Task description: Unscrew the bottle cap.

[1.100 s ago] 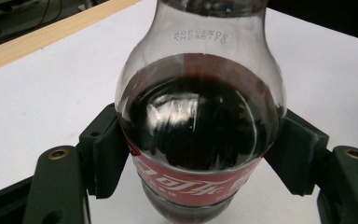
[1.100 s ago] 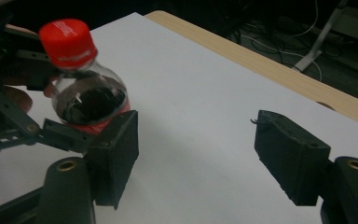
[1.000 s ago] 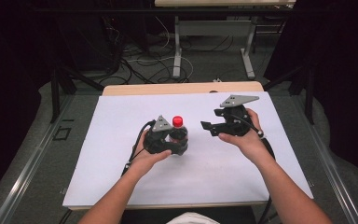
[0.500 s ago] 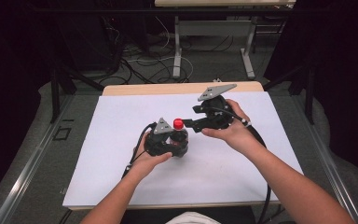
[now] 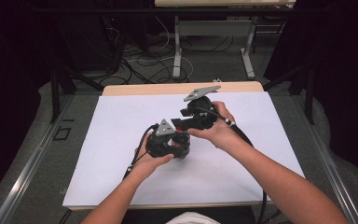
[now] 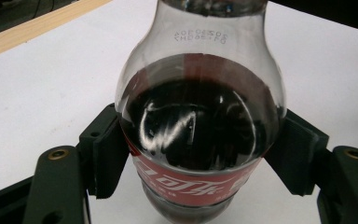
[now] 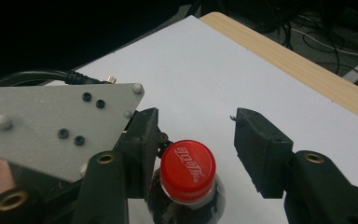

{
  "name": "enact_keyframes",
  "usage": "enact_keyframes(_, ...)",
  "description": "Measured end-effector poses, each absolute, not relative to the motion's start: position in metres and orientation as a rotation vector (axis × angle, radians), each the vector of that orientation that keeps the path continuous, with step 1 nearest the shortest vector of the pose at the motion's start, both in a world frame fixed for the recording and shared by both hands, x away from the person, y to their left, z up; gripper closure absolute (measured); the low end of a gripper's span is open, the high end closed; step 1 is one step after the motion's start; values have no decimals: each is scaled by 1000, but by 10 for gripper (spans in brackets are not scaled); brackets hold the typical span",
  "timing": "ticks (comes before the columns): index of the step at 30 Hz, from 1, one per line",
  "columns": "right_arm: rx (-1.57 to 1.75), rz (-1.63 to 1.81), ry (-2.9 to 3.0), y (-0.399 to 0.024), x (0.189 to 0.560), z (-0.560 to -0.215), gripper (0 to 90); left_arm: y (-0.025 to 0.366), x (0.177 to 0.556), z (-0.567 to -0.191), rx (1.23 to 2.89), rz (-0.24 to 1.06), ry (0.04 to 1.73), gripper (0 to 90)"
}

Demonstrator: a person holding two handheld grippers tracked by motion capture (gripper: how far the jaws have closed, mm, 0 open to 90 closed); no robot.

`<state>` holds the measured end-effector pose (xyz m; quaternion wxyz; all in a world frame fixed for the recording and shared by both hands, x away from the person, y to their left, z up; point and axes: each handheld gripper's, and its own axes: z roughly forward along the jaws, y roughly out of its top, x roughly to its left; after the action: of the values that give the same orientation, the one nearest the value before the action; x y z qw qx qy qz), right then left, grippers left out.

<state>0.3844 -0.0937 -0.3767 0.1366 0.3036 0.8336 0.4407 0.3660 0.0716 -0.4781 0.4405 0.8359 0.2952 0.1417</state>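
Between the closing, not yet gripping jaws of the right hand-held gripper [image 7: 196,154] sits the bottle's red cap [image 7: 188,168].

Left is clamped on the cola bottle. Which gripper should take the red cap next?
Right. The right gripper already straddles the red cap, its jaws just closing in but one not yet touching. The left gripper is shut on the bottle body, steadying it upright on the table, so it should stay put.

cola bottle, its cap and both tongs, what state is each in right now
cola bottle: upright on the white sheet, part full of dark drink
red cap: on the bottle
left tongs: shut on the cola bottle's body
right tongs: open around the red cap, jaws just been closing
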Motion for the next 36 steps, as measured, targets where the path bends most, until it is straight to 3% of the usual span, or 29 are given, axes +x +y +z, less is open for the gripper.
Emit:
enact_keyframes(20,999,1189,2500,-83,389,-388,603,69,364,-478,2087,356,725,299)
enact_keyframes(36,952,1191,2566,-88,394,-388,616,69,364,-479,2094,339,722,300)
